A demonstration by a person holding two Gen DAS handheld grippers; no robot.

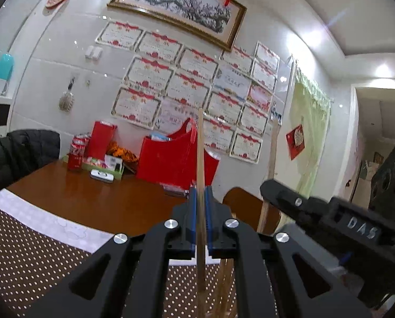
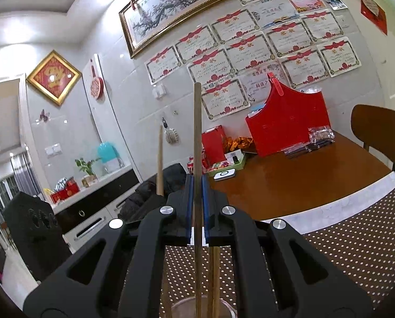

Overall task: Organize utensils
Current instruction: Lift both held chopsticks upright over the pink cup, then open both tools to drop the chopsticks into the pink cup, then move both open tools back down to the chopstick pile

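Note:
In the left wrist view my left gripper (image 1: 200,193) is shut on a pale wooden chopstick (image 1: 200,145) that stands upright between its blue pads. To its right is my right gripper (image 1: 267,185), with a second chopstick (image 1: 273,148) rising from it. The right wrist view shows the right gripper (image 2: 197,182) shut on a darker chopstick (image 2: 197,132), also upright. The pale chopstick (image 2: 159,159) stands to its left. Below the jaws, a clear cup (image 2: 224,306) holds more chopsticks (image 2: 214,273). The lower ends of both held chopsticks are hidden behind the grippers.
A dotted brown mat (image 1: 25,238) covers the near part of the wooden table (image 1: 91,198). A red basket (image 1: 168,159), red boxes and small packets stand at the wall side. A black jacket (image 1: 20,151) hangs on a chair to the left, and a wooden chair (image 2: 377,124) stands at the far end.

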